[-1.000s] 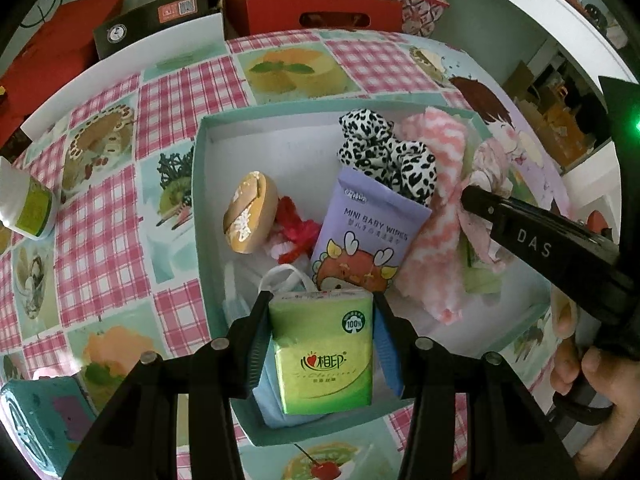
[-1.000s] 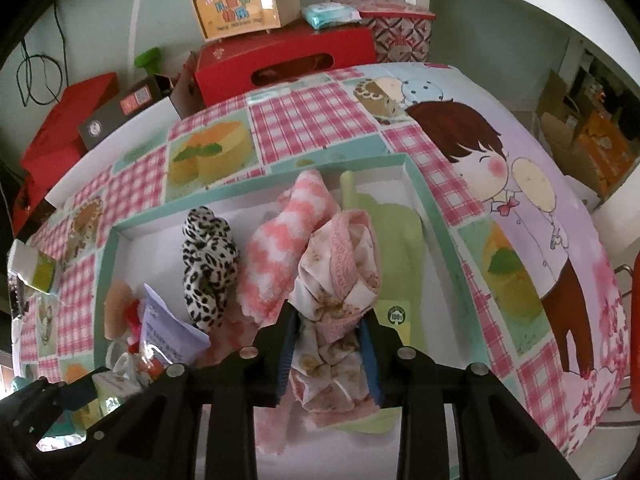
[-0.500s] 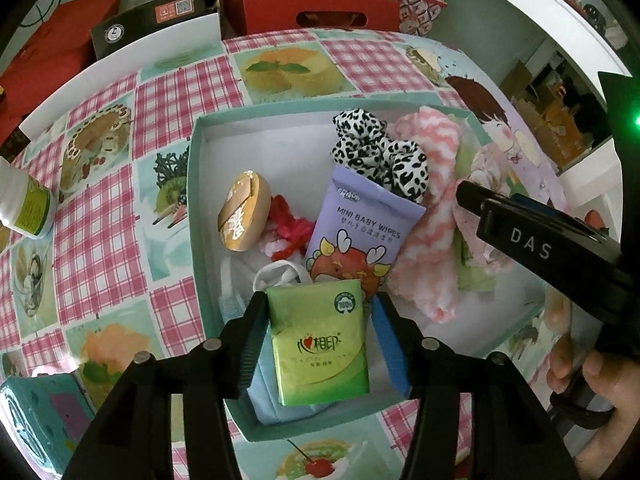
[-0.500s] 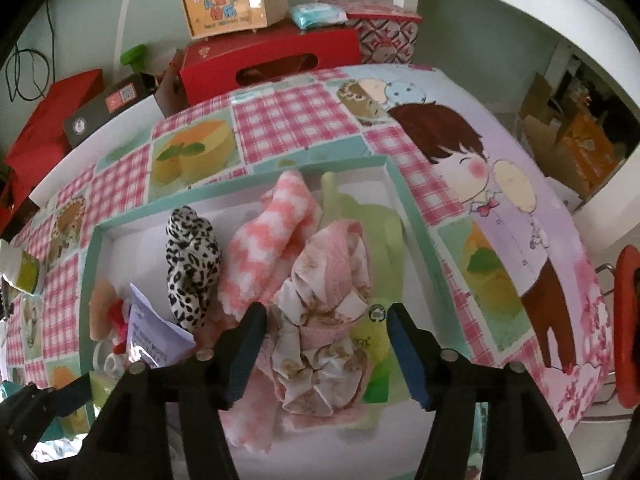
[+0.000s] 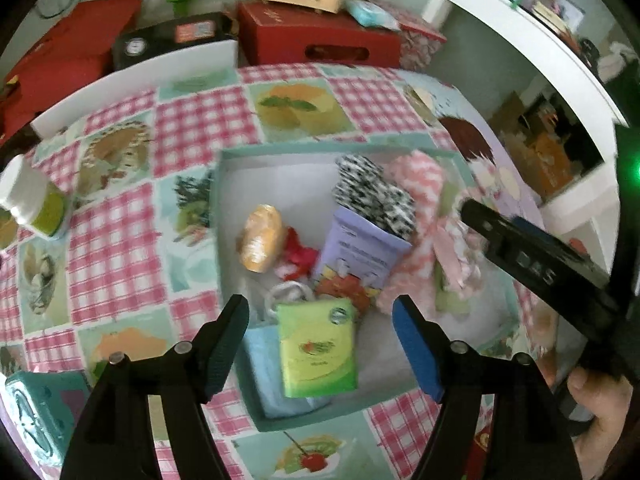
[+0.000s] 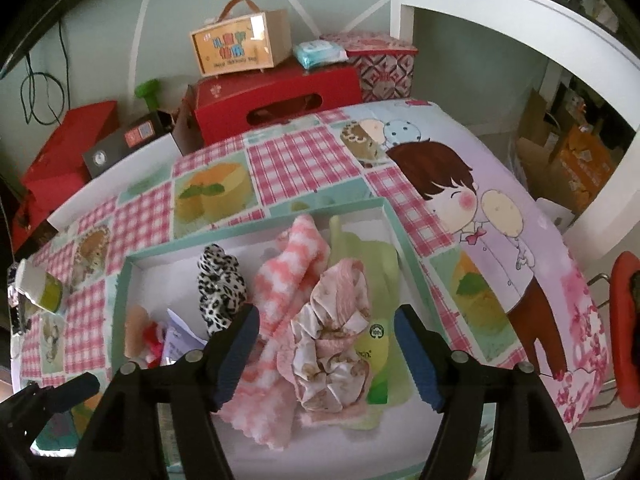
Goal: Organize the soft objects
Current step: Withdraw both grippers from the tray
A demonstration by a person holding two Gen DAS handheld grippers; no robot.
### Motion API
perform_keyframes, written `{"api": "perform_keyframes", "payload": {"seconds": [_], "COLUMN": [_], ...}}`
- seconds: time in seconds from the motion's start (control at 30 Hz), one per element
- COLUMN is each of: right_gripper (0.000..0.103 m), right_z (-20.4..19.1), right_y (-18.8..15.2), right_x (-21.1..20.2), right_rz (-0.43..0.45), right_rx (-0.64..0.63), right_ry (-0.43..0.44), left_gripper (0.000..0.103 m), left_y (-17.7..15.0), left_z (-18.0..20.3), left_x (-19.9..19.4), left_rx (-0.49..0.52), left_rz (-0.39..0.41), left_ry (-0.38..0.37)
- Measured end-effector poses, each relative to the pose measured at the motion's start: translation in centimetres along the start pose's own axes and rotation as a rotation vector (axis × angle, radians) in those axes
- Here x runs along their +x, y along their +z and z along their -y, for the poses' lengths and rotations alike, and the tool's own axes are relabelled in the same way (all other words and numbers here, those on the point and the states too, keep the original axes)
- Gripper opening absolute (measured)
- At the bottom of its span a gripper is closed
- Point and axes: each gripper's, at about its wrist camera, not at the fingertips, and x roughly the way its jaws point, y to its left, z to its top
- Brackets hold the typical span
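A teal-rimmed box (image 5: pixel 219 216) (image 6: pixel 120 304) on the patterned tablecloth holds the soft things. My left gripper (image 5: pixel 320 320) is open above a green tissue pack (image 5: pixel 318 346) that lies in the box's near corner on a blue face mask (image 5: pixel 264 372). Beyond it lie a purple baby-wipes pack (image 5: pixel 358 248), a leopard scrunchie (image 5: pixel 368 192) (image 6: pixel 220 284), a pink checked cloth (image 6: pixel 288 272) and a bread-shaped toy (image 5: pixel 260 236). My right gripper (image 6: pixel 326 334) is open above a pink floral scrunchie (image 6: pixel 336 336) resting on a pale green item (image 6: pixel 376 264).
A white-capped bottle (image 5: pixel 28 200) lies on the cloth at left, and a teal box (image 5: pixel 36 412) at the near left corner. Red boxes (image 6: pixel 280 96) and a small cardboard case (image 6: pixel 240 46) stand behind the table. A white shelf (image 6: pixel 520 12) is at right.
Both grippers opened wide and drew back. The green tissue pack was let go into the box's near corner. The pink floral scrunchie was let go onto the green item.
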Motion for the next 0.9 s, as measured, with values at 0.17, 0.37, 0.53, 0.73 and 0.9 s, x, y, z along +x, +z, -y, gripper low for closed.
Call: {"api": "perform_keyframes", "payload": {"seconds": [0.17,0.37,0.53,0.73,0.9], "right_gripper": [0.074,0.074,0.077,0.080,0.086], "right_z": [-0.4,-1.9,-3.7,-4.7,-4.7], "right_y": [0.0,-0.3,-0.9,-1.2,-1.2], "right_x": [-0.1,0.4,1.1,1.2,1.3], "right_rz": [-0.001,-0.020,-0.043,-0.045,-0.044], "right_rx": [-0.013,-0.057,-0.125,-0.160,-0.161], "right_ry": [0.002,0.009,0.007,0.002,-0.008], "left_gripper": [0.079,0.088,0.088,0.089,0.089], "left_y": [0.6,0.7,0.5,0.3,0.3], "left_z": [-2.7,-5.6,-6.3,-6.7,-7.5], "left_x": [-0.9,-0.1,1.0,1.4,1.3], "left_rx": [-0.089,-0.169,-0.181,-0.192,-0.221], "left_rz": [0.048,0.049,0.026,0.016,0.023], "left_ry": [0.059,0.126,0.168,0.189,0.190]}}
